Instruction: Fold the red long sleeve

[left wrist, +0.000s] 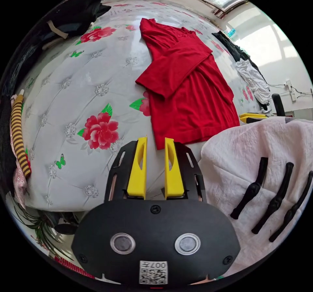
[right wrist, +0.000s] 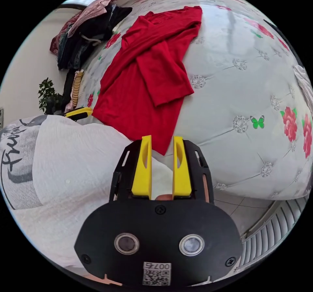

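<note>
Folding is partly done: red long sleeve [left wrist: 189,87] lies on the bed [left wrist: 65,116] with one sleeve crossed over, while left gripper [left wrist: 155,142] and right gripper [right wrist: 162,140] hover at its hem, jaws slightly apart, empty.

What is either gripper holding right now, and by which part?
Nothing. The left gripper and right gripper are open, short of the red shirt's hem.
</note>
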Tool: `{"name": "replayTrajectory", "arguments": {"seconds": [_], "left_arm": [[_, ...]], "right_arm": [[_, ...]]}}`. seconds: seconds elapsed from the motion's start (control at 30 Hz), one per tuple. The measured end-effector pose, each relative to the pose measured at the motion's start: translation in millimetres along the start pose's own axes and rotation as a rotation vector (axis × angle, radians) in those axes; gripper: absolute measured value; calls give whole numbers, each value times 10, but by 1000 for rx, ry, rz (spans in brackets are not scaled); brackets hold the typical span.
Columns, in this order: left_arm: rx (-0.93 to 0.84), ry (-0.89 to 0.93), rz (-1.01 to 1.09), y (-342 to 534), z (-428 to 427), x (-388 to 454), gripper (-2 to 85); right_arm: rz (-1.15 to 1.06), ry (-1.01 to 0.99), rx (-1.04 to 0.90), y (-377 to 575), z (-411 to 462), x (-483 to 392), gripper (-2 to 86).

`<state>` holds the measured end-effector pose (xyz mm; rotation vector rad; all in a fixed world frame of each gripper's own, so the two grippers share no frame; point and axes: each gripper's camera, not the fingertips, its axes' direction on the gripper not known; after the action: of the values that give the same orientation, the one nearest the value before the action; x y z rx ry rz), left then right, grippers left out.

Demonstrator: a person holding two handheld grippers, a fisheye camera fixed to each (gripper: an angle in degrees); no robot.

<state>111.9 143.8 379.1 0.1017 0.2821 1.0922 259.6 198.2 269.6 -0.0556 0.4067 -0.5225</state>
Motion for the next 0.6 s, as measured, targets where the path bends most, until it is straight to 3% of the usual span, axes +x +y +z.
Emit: {"name": "replayTrajectory", "arguments": {"seconds": [0.13, 0.27, 0.37, 0.43, 0.6], "left_arm": [[-47, -128, 82, -233, 143, 307, 59], [-69, -105, 262, -409, 209, 496, 7], [-67, 5, 197, -603, 58, 260, -2], [33, 199, 115, -735, -237, -44, -4], [255, 398, 15, -1268, -873, -585, -2]], "right_arm": [[-78, 209, -72, -196, 15, 111, 40], [-116, 249, -84, -254, -167, 425, 11], [-84, 9, -5, -281, -571, 975, 1], [-20, -214, 144, -285, -1061, 1530, -1], [3, -374, 390, -565, -2247, 2499, -1]]}}
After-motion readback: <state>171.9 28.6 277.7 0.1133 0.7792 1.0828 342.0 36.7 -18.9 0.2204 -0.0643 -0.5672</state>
